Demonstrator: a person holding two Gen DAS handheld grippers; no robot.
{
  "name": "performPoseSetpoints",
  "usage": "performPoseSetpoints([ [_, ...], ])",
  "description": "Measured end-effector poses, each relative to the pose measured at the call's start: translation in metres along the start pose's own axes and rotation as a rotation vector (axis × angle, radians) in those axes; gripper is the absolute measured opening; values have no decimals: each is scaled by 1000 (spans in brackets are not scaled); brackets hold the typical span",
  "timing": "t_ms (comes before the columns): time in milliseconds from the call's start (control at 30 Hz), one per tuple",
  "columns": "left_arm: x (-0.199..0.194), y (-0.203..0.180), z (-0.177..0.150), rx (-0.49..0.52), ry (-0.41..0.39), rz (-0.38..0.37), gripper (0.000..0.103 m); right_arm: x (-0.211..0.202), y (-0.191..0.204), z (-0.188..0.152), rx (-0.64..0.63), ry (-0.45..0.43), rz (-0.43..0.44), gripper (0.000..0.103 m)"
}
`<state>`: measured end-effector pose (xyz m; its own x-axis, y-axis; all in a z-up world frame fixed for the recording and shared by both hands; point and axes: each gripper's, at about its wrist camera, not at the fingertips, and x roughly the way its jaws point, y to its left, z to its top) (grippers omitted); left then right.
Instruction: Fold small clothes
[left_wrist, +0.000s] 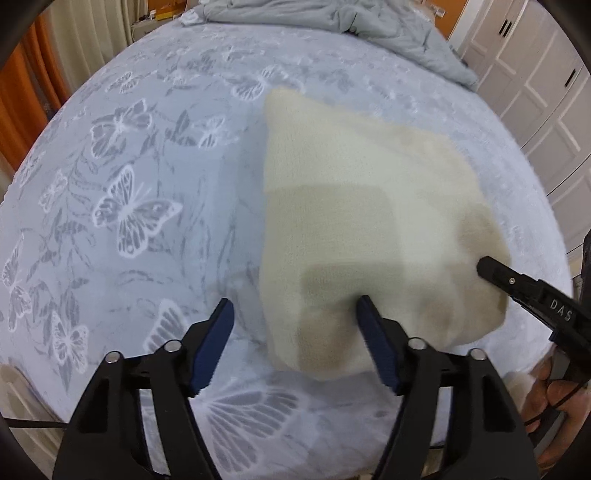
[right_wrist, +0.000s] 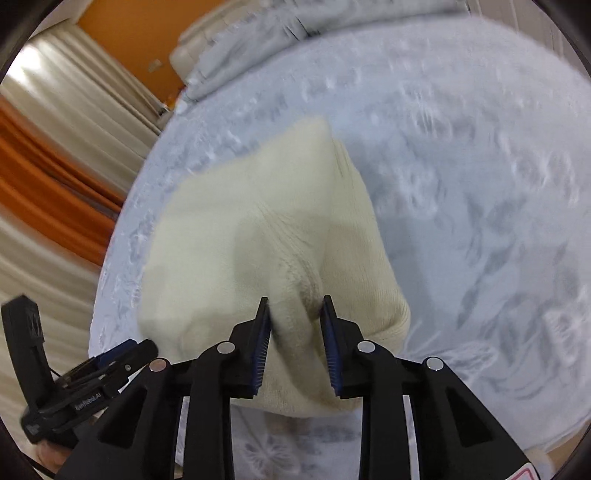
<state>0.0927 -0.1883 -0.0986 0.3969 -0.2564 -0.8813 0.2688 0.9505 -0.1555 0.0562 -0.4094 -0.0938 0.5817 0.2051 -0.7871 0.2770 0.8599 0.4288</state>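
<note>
1 cream knitted garment (left_wrist: 354, 221) lay on the bed (left_wrist: 147, 229) – the only piece of clothing on the pale blue, butterfly-printed cover – and 2 grippers worked at its near end. Seen from the left wrist, the garment's long axis ran from the near edge of the bed away toward the far side, where it narrowed to 1 blunt corner pointing at the rumpled grey blanket (left_wrist: 332, 18); the wide end bulged toward the cameras and sat close to the mattress edge. The left gripper (left_wrist: 295, 314) stood spread: 1 blue-padded finger over bare bedcover, the other resting at the garment's near left edge, with only a strip of cloth and cover between them and neither pad pressing. The right gripper (right_wrist: 295, 314) was nearly pressed together, its 2 blue pads pinching a raised fold of the knit at the garment's near end – the fabric puckered up between them. From the left wrist camera the right gripper's black tip showed over the garment's right side, with a hand (left_wrist: 554, 398) on its handle. Beyond the bed stood white cabinet doors (left_wrist: 535, 92), and on the other side orange and cream curtains (right_wrist: 55, 155)
</note>
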Motion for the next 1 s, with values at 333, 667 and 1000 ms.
performPoseSetpoints([
  [333, -4, -31, 3, 61, -52, -21, 66, -30, 28, -32, -135, -73, 14, 6],
  [667, 22, -26, 6, 22, 12, 45, 74, 9, 29, -19, -157, -21, -111, 0],
  [1000, -5, -1, 3, -84, -38, -130, 91, -14, -2, -28, 7, -39, -30, 70],
])
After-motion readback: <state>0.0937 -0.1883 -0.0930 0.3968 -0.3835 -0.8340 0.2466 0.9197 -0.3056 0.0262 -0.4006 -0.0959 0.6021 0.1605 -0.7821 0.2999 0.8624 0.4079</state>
